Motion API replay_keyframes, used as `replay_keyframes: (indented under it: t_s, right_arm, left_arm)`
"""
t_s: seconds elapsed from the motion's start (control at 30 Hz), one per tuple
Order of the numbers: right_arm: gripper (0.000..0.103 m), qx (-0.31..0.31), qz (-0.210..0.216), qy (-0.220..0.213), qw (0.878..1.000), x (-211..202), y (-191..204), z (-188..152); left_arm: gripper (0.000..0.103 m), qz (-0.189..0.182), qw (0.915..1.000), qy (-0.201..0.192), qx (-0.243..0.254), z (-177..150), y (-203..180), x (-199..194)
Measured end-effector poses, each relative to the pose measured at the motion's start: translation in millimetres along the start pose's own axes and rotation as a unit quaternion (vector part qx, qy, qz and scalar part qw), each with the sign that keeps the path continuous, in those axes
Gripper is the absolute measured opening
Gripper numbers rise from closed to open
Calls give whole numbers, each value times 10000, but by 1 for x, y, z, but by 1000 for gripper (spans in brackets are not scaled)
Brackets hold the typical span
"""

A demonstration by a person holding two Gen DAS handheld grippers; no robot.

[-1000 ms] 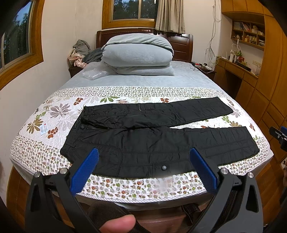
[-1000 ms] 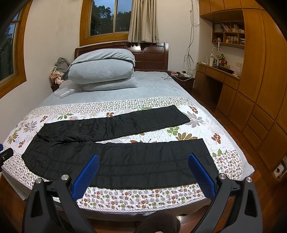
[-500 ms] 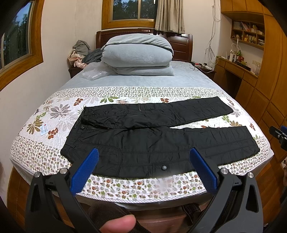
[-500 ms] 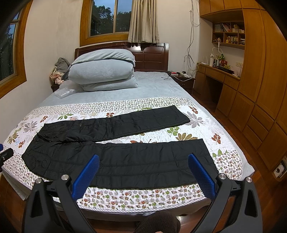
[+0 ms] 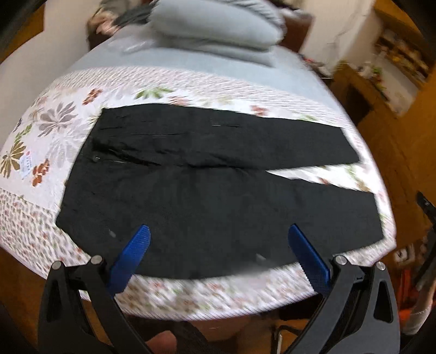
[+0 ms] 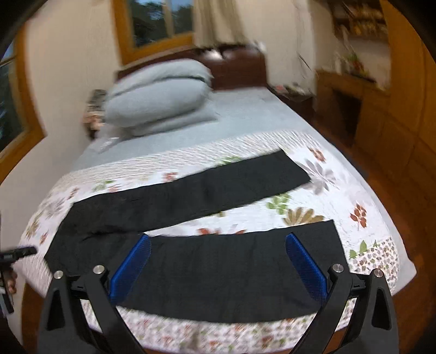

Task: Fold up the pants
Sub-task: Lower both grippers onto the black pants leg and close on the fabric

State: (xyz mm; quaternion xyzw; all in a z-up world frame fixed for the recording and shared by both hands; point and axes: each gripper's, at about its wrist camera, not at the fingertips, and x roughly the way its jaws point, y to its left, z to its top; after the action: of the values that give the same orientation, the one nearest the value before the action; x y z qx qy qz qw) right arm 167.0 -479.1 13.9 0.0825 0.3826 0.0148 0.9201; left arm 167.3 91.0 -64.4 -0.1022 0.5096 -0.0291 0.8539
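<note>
One black pants [image 5: 218,190], two legs, two wide-open grippers, left gripper [image 5: 218,234], right gripper [image 6: 218,242]

A home bedroom was shown. Ahead of the tool, a bed [image 6: 272,117] was covered with a floral quilt [image 6: 313,168], and folded grey bedding [image 6: 160,95] was stacked against a dark wooden headboard [image 6: 239,70]. A wood-framed window [image 6: 160,24] and curtain [image 6: 218,19] were seen beyond, with built-in wooden cabinets [image 6: 403,109] to the right.
</note>
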Motion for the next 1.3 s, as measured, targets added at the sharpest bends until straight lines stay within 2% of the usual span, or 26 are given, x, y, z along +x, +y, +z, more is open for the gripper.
replay_keyframes:
  t_s: [0.07,0.2,0.3,0.43,0.53,0.6,0.63,0.67,0.77,0.93,1.1,1.17,1.3]
  right_arm:
    - [100,90,-204,219,9995,35,-20,20]
    - [100,187,-104,625,9978,102,-51,52]
    - [100,306,12,886,9956,146,-68,71]
    - [100,481,124,1369,9893,212,-101,108]
    - [99,517,43,1617,9855,256,-122,136]
    - [99,492,-70,1710,9840,284,-133,154]
    - [99,467,-66,1745,9835,296,-136,161]
    - [99,462,-36,1817,9823,313,-141,169]
    - [99,367,-138,2017,9787,351,-149,183]
    - [99,284,-330,2313,9719,404,-167,194]
    - [99,191,-229,2460,9688,434,-177,200]
    - [99,78,-243,2524,9673,447,-176,201]
    - [100,-190,-252,2578,9657,471,-168,201]
  left_arm:
    - [101,337,9994,73,-103,22,19,23]
    - [101,603,9977,261,-145,58,47,62]
    - [101,630,9959,605,-238,84,70,96]
    - [100,519,9911,956,-767,117,107,131]
    - [99,556,9839,1230,-1171,143,134,156]
    - [89,471,9777,1464,-1429,159,153,174]
    - [77,488,9753,1526,-1520,164,160,179]
    - [71,507,9717,1630,-1633,169,169,187]
    - [69,515,9676,1790,-1704,182,186,205]
    - [69,201,9638,1951,-1805,195,201,224]
    - [74,-101,9587,2006,-2013,207,216,221]
    - [81,-4,9590,1862,-2136,213,226,215]
    - [84,124,9573,1829,-2235,219,245,212]
